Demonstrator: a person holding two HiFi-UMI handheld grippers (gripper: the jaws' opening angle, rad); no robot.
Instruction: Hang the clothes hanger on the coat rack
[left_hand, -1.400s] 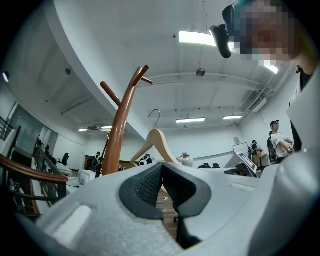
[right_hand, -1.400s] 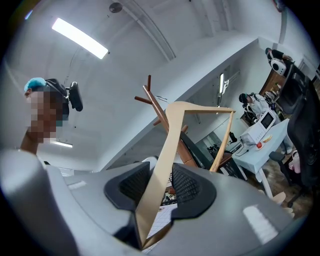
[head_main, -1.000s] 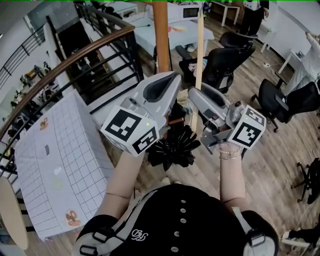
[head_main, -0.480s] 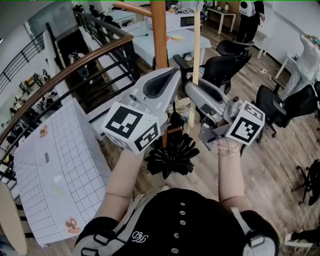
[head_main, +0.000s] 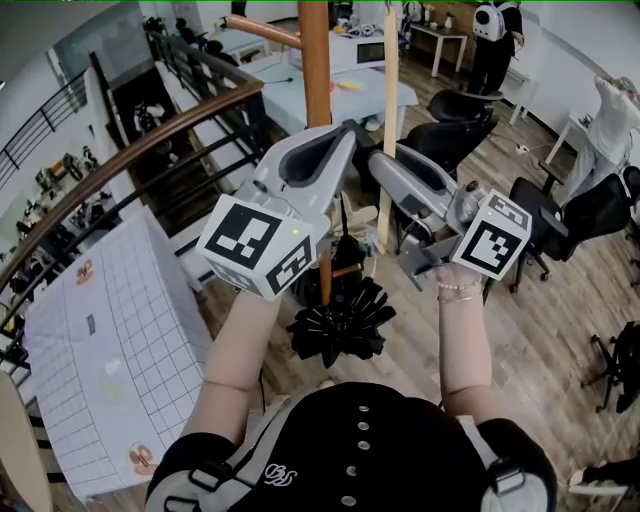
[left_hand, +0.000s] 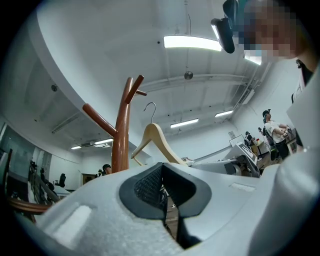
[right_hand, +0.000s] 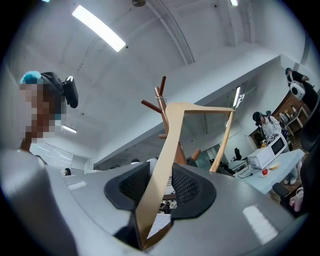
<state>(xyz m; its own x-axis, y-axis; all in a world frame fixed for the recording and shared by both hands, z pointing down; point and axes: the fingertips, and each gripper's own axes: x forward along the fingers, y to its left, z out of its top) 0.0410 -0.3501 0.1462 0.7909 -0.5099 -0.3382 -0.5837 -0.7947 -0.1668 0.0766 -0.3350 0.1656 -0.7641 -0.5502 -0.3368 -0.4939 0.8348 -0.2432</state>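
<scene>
My left gripper (left_hand: 162, 189) is closed on nothing, its dark pads pressed together. My right gripper (right_hand: 159, 185) clamps one arm of the pale wooden clothes hanger (right_hand: 172, 132), a grip only its own view shows. From my head, the hanger is just a pale strip standing right of the brown wooden coat rack (head_main: 317, 60), beyond both grippers. Only the left gripper view shows the hanger's metal hook (left_hand: 150, 107) plainly, right of the rack's upper pegs and over none of them.

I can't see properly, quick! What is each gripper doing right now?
Left gripper: closed, empty.
Right gripper: closed on the wooden hanger.
</scene>
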